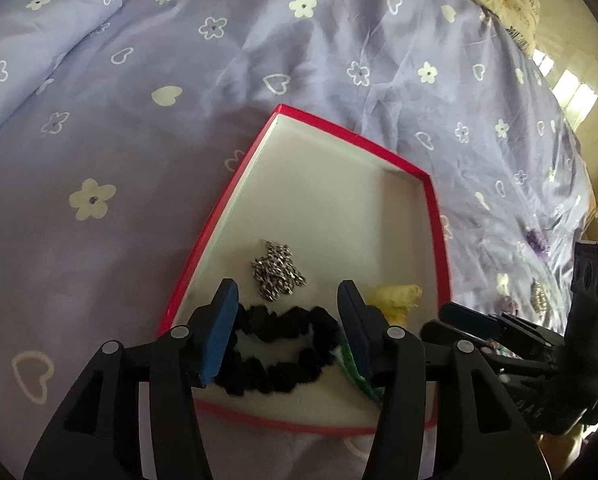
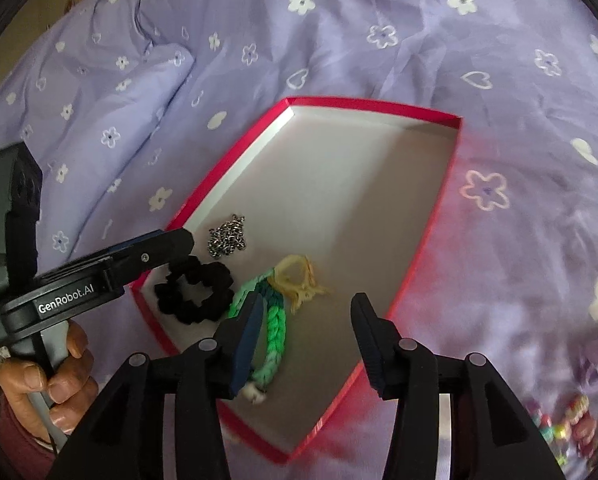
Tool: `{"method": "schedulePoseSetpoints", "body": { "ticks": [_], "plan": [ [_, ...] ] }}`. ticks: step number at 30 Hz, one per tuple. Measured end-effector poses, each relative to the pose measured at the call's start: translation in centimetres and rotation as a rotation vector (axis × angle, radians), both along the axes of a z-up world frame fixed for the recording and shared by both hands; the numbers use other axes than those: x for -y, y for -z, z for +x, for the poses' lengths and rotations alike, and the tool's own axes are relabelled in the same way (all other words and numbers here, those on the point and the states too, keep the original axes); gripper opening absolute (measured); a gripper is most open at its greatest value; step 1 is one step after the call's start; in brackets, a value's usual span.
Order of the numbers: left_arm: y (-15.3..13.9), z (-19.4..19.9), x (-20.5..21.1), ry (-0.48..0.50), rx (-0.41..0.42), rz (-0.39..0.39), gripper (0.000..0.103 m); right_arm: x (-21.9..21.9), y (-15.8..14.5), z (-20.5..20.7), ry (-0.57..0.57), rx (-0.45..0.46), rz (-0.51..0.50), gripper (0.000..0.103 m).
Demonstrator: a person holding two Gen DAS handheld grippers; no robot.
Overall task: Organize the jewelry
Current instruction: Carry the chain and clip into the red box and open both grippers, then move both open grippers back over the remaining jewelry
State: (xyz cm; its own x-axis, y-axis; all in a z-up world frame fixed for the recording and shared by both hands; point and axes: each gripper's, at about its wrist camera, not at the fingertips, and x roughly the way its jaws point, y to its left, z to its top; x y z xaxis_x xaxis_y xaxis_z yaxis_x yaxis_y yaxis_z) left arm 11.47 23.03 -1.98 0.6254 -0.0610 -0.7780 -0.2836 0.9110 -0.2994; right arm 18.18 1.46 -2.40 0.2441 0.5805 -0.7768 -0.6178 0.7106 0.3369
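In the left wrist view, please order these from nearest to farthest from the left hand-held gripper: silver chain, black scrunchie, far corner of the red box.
From the left hand-held gripper:
1. black scrunchie, between its fingers
2. silver chain, just beyond
3. red box far corner, at the back

Red box [image 2: 235, 152] on bedspread [image 2: 379, 32], black scrunchie [image 2: 195, 292] (inside), silver chain [image 2: 227, 236]

Red box [image 2: 379, 103] on bed [image 2: 339, 40]: floor bare from centre to 12 o'clock, free entry there. Near end crowded: metal chain [image 2: 227, 236], black scrunchie [image 2: 195, 294], green braid [image 2: 273, 320], yellow loop [image 2: 295, 280]. Left gripper [image 2: 179, 240] blocks 9 o'clock rim. Loose beads [image 2: 571, 420] on bed at 4 o'clock.
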Motion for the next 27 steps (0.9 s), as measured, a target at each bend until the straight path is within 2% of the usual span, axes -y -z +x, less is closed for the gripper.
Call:
{"method": "schedulePoseSetpoints", "body": {
  "ticks": [8, 10, 20, 27],
  "plan": [
    [-1.7, -2.7, 3.1, 0.038, 0.025, -0.018, 0.050, 7.3, -2.7, -2.9, 0.100, 0.047, 0.075, 0.051],
    [-1.8, -3.1, 4.2, 0.060, 0.024, -0.025, 0.053, 9.4, -2.8, -3.4, 0.142, 0.044, 0.085, 0.051],
    [-2.3, -4.0, 10.1, 0.170, 0.015, -0.033, 0.053, 19.3, -3.1, -5.8, 0.321, 0.043, 0.085, 0.051],
    [-2.4, -3.4, 14.0, 0.249, -0.002, -0.016, 0.053, 24.3, -2.5, -7.0, 0.413, 0.036, 0.072, 0.051]
  ]
}}
